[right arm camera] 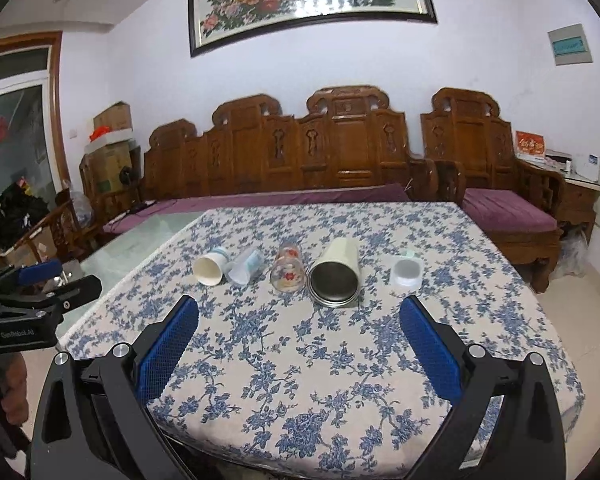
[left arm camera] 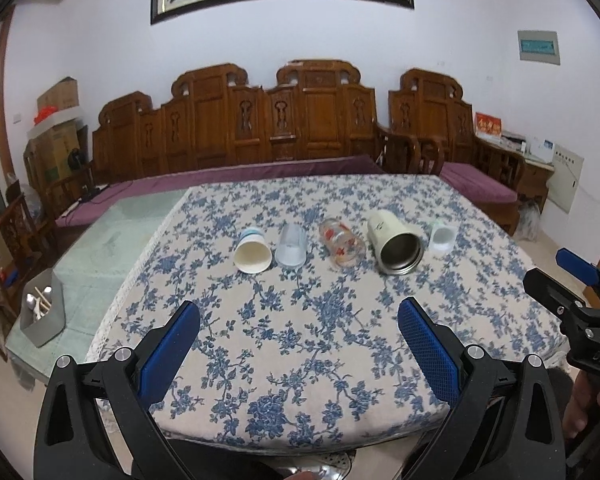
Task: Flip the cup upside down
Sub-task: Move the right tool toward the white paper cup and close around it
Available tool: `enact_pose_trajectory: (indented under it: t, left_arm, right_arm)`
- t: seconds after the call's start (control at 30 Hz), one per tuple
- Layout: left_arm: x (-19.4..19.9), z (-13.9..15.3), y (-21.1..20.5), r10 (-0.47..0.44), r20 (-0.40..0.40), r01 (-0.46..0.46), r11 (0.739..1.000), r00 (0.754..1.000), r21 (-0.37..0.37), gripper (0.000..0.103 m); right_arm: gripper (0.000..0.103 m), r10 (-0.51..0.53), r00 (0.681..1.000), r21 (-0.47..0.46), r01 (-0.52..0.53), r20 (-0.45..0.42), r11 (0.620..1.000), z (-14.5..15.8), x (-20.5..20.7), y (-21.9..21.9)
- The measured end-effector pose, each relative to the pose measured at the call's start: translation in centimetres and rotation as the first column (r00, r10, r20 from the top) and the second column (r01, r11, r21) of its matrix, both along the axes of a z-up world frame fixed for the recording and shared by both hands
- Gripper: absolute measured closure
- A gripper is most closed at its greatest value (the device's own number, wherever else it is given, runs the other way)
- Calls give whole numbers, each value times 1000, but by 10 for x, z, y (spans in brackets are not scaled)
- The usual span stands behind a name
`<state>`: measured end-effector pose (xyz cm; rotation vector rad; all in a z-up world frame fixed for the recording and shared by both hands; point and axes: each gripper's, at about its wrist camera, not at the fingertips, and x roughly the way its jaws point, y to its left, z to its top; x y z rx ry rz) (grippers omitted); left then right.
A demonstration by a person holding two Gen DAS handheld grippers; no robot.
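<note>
Several cups lie on their sides in a row on the floral tablecloth, mouths toward me: a white paper cup (left arm camera: 253,254) (right arm camera: 209,267), a clear plastic cup (left arm camera: 291,247) (right arm camera: 245,266), a printed glass (left arm camera: 341,243) (right arm camera: 288,268), a cream steel-lined mug (left arm camera: 394,242) (right arm camera: 334,276) and a small white cup (left arm camera: 442,237) (right arm camera: 407,271). My left gripper (left arm camera: 299,318) is open and empty, hovering over the near table half. My right gripper (right arm camera: 299,316) is open and empty, just short of the mug. Each gripper shows at the other view's edge.
The table (left arm camera: 308,360) has a blue-flowered cloth; its left part is bare green glass (left arm camera: 112,248). A grey holder with utensils (left arm camera: 44,314) stands at the left edge. A carved wooden sofa (left arm camera: 260,128) with purple cushions runs behind the table.
</note>
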<state>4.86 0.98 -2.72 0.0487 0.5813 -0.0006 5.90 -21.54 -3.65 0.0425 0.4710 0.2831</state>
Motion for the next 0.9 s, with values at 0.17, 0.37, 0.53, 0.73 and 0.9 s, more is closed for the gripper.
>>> enact_pose_trajectory:
  t: [0.17,0.37,0.53,0.73,0.9]
  left_arm:
    - [27,-16,10,10,-56,-9,1000,998,3,8]
    - [68,-35,30,35,-132,-30,999,991,38,8]
    - [100,-45,44,45,-181,-31,997,982,77,8]
    - [142,-61,68,22,-256,-13,999,966,38,8]
    - [172,-70,87,30,-289,-24,999,957,25,8]
  right_arm:
    - [2,32,999,-29,-33,-32,999,-17,32,13]
    - [2,78,995,-49,-81,-66,995,-35,73,33]
    - [2,129,985,-49,-135,-114,990,-45,114,51]
    - [2,187,970,-44,-196,-156,980,-55,164,77]
    - [2,216,962,-60,-228,-165,972,-67,196,100]
